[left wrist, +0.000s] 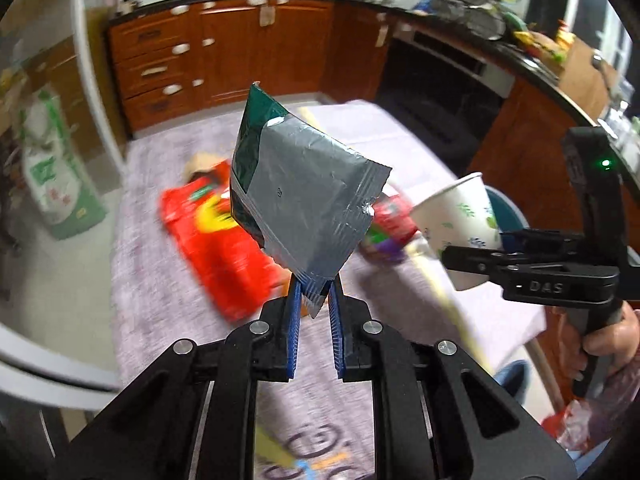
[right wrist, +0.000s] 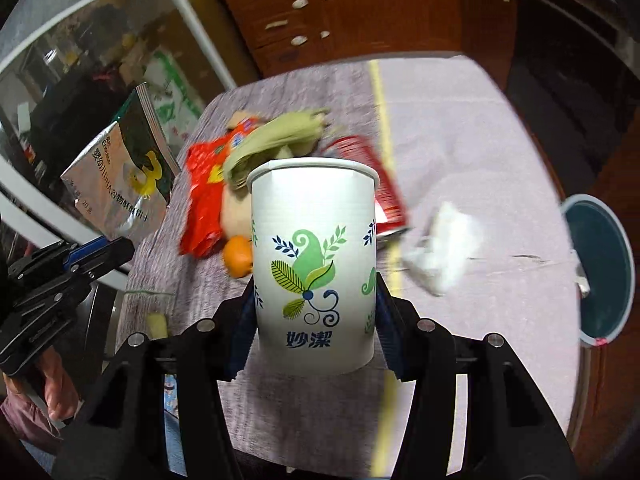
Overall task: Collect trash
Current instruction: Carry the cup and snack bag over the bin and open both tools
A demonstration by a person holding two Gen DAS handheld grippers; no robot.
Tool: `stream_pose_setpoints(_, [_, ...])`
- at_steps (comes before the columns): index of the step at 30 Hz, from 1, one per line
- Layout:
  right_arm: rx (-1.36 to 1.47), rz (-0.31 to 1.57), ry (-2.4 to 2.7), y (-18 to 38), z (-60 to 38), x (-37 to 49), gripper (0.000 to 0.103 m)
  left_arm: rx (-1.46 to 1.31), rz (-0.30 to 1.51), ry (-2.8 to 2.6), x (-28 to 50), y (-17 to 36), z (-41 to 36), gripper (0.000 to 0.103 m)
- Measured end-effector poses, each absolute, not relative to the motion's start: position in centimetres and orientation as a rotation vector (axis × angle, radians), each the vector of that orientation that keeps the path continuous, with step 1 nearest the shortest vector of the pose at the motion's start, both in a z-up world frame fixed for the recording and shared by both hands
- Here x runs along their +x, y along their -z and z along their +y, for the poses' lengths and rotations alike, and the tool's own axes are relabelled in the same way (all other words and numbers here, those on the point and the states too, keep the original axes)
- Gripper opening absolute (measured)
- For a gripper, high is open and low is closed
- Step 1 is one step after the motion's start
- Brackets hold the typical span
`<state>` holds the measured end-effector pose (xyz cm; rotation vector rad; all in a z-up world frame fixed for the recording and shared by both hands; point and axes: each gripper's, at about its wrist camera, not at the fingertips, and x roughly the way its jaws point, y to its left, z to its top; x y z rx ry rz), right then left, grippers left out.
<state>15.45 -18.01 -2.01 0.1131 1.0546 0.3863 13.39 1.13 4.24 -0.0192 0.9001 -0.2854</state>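
Both grippers loaded up over the table — snack pouch in the left, paper cup in the right.

The left gripper (left wrist: pixel 316 296) has its blue pads pinched on the bottom corner of a foil pouch (left wrist: pixel 296 196), silver back with dark green edges; from the right wrist view the pouch (right wrist: pixel 120 176) front shows a yellow duck and some Chinese text plus "20", too blurry for me to read properly. The right gripper (right wrist: pixel 316 320) squeezes a white paper cup (right wrist: pixel 314 264) by its sides, upright, leafy green-and-blue print with "妙潔" near the base; its body reads "DAS" in the left wrist view. Both are held up above the grey tablecloth (right wrist: pixel 460 120), where a red wrapper (right wrist: pixel 204 200), an orange (right wrist: pixel 237 257) and a crumpled tissue (right wrist: pixel 444 248) lie. A teal bin (right wrist: pixel 600 268) sits just off the table's right edge.
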Motion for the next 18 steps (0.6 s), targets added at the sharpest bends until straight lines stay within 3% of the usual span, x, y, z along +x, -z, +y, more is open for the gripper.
stream_pose_setpoints(18, [0.321,0.950,0.056,0.7,-43.5,12.9,0.051,0.161,0.898,0.677,19.0,-5.5,-20.7,0.014])
